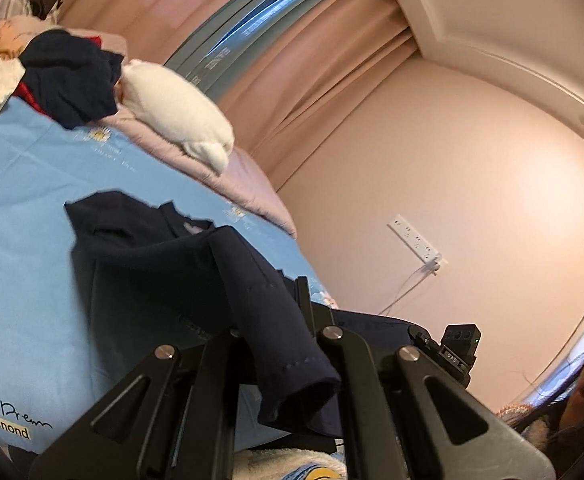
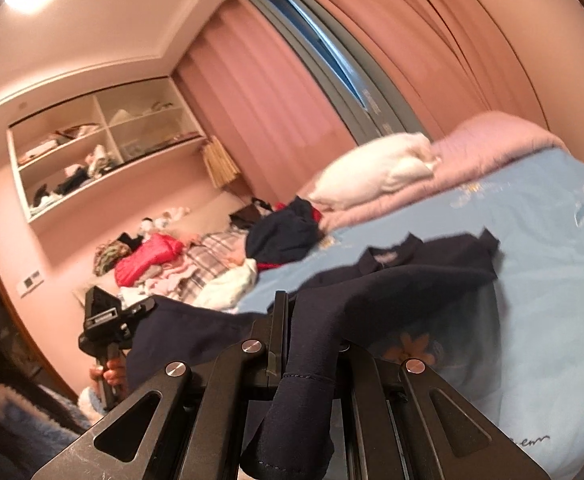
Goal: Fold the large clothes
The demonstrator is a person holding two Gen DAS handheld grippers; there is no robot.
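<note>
Ahead of both tongs, the navy shirt (image 1: 164,264) stretches away across the blue bedsheet (image 1: 24,184), collar end farthest from you, near hem lifted off the bed. Your left gripper (image 1: 292,320) is clenched on one corner of that hem, cloth draping back over its linkage; your right gripper (image 2: 292,320) is clenched on the other corner. The shirt's long axis runs straight away from you toward the collar, so the fold likely carries the hem forward. Both hands look about equally near.
</note>
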